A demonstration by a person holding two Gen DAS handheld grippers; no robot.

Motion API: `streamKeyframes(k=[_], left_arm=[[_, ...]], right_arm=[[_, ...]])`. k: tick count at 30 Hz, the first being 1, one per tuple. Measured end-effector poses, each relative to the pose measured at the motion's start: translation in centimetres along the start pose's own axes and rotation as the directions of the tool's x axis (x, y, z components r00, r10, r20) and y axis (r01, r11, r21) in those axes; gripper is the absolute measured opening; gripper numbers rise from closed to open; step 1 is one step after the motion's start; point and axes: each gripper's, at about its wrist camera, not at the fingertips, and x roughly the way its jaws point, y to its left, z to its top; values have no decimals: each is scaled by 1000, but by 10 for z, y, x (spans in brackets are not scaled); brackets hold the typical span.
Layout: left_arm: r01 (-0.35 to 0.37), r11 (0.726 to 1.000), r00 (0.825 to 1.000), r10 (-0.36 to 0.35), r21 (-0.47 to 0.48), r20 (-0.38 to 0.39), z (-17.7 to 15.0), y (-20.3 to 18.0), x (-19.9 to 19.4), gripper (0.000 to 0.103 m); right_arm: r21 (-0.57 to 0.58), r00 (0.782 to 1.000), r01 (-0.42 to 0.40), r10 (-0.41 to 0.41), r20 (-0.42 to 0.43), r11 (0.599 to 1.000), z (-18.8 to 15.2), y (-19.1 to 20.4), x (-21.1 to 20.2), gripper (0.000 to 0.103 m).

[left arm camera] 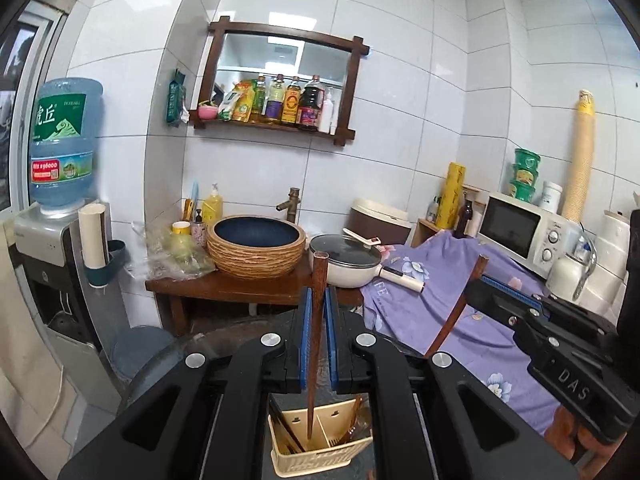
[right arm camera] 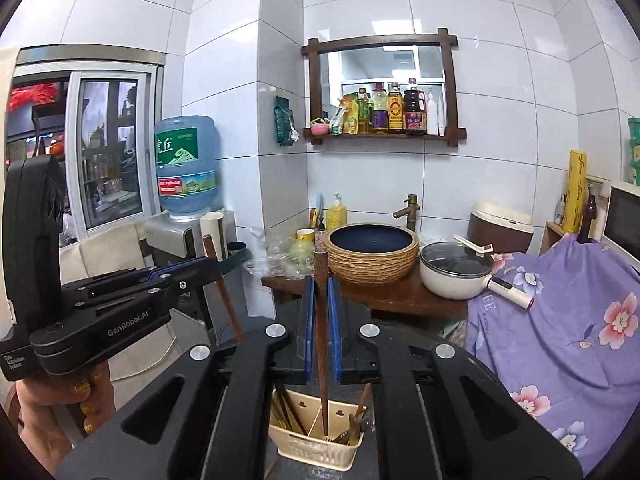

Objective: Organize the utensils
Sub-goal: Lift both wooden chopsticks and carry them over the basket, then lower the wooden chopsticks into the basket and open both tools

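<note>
My left gripper [left arm camera: 319, 300] is shut on a brown wooden chopstick [left arm camera: 316, 344] held upright, its tip hanging over the left compartment of a beige utensil basket [left arm camera: 316, 458]. My right gripper [right arm camera: 320, 292] is shut on a second brown chopstick [right arm camera: 321, 344], its tip over the basket [right arm camera: 316, 446] near the middle divider. The basket holds several chopsticks and wooden utensils. Each gripper shows in the other's view: the right one [left arm camera: 476, 284] with its chopstick, the left one [right arm camera: 208, 264] with its own.
A wooden stand bears a woven sink bowl [left arm camera: 256, 250] with a faucet [left arm camera: 292, 202], and a white lidded pot [left arm camera: 348, 266]. Purple floral cloth [left arm camera: 452, 300] covers the surface right, with a microwave [left arm camera: 520, 228]. A water dispenser [left arm camera: 60, 248] stands left.
</note>
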Motion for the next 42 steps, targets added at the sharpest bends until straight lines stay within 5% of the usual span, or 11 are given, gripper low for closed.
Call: streamKeyframes(k=[19, 35, 38, 40, 42], left_arm=[[-51, 999, 980, 46, -18, -195, -98, 17, 81, 6], [-49, 999, 966, 43, -16, -256, -132, 28, 95, 7], [-30, 999, 973, 26, -14, -229, -132, 25, 81, 23], [-15, 1000, 981, 12, -15, -196, -132, 24, 66, 40], [-12, 1000, 988, 10, -10, -156, -137, 23, 47, 51]], right_arm=[[47, 989, 53, -46, -142, 997, -104, -17, 80, 8], [6, 987, 80, -78, -142, 997, -118, -14, 84, 9], [31, 989, 68, -63, -131, 997, -118, -17, 74, 23], [40, 993, 74, -70, -98, 996, -121, -17, 59, 53], [29, 993, 86, -84, -85, 996, -126, -14, 46, 53]])
